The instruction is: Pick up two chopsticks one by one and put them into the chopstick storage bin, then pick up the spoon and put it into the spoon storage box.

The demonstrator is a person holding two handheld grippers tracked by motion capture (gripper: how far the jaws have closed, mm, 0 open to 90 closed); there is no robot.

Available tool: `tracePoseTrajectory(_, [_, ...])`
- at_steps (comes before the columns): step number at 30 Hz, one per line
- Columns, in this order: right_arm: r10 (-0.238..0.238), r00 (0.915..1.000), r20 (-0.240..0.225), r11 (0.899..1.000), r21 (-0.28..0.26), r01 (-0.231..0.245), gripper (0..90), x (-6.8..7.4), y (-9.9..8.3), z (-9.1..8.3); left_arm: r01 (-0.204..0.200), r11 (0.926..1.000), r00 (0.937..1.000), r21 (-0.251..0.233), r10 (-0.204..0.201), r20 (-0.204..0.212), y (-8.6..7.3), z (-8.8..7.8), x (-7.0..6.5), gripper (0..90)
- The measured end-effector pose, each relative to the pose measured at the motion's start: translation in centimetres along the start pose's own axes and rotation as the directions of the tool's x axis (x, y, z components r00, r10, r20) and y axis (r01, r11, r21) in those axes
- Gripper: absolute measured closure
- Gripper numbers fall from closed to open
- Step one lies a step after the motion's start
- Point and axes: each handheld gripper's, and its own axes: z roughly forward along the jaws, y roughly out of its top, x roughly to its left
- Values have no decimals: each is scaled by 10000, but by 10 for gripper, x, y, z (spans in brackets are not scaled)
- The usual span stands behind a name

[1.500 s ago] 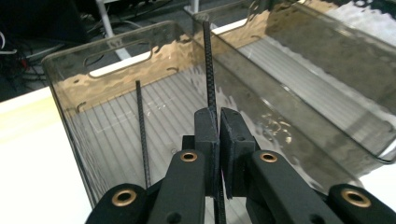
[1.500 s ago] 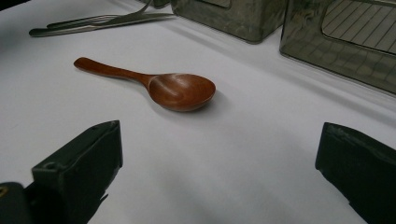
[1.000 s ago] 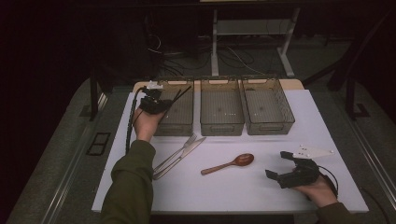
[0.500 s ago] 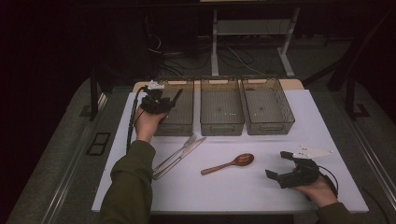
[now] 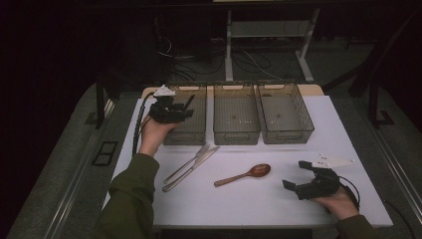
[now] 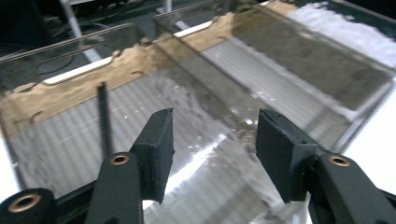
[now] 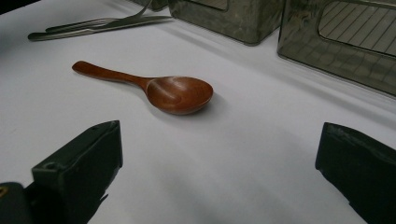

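Observation:
My left gripper hovers over the near left corner of the left clear bin. Its jaws have just been opening and now stand open with nothing between them. A thin dark stick leans inside that bin, just left of the left jaw. A wooden spoon lies on the white table, bowl to the right. My right gripper rests on the table to the spoon's right, open, with the spoon lying ahead of its wide-apart jaws.
Three clear bins stand in a row at the back; the middle bin and right bin look bare inside. A metal fork and knife lie side by side in front of the left bin. The white tabletop has dark floor around it.
The left gripper's jaws have parted, and the hand has lifted slightly and edged right over the left bin. The right hand and the spoon have stayed put.

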Motion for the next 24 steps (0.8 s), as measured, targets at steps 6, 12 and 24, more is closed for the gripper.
tracePoseTrajectory(6, [10, 10000, -20, 10000, -7, -10, 2, 0, 1, 1, -212, 9993, 9981, -292, 229, 577, 1, -13, -15, 393])
tracePoseTrajectory(12, [-49, 10000, -36, 10000, 1, 49, 2, 0, 0, -1, -376, 9987, 9948, -349, 408, 933, -8, -24, -29, 364])
tracePoseTrajectory(24, [-72, 10000, -24, 10000, -36, 72, 2, 0, 0, -2, -606, 9974, 9895, -401, 653, 1287, -42, -40, -47, 294])
